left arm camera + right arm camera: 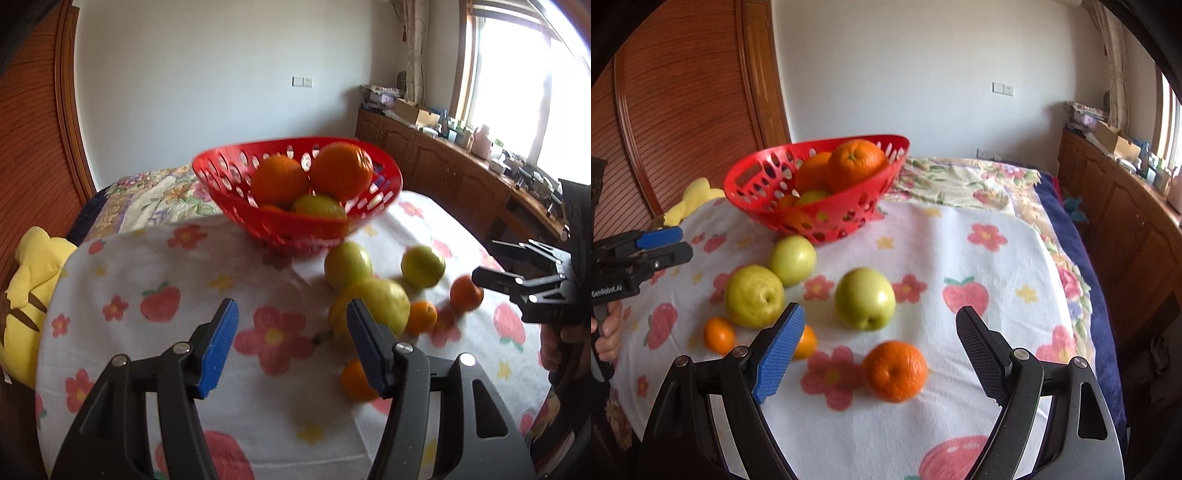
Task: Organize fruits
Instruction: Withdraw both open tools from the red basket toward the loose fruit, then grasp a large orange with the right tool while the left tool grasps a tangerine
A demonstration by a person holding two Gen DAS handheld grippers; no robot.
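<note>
A red perforated basket (229, 173) (753, 166) stands at the back of the flowered cloth and holds two big oranges (341, 170) (855, 162) and a green fruit. Loose fruit lies in front of it: green apples (793, 259) (865, 298), a large yellow-green fruit (753, 295) (384, 302), small oranges (718, 335) (356, 380) and a bigger orange (894, 370). My left gripper (291, 332) (677, 243) is open over bare cloth, left of the fruit cluster. My right gripper (881, 317) (487, 262) is open, with the bigger orange lying below, between its fingers and untouched.
A yellow plush toy (29, 295) (698, 195) lies off the cloth's left edge. Flowered bedding (960, 181) lies behind the basket. Wooden cabinets (1126, 229) with clutter run along the right wall under a window. A wooden wardrobe (683, 110) stands at the left.
</note>
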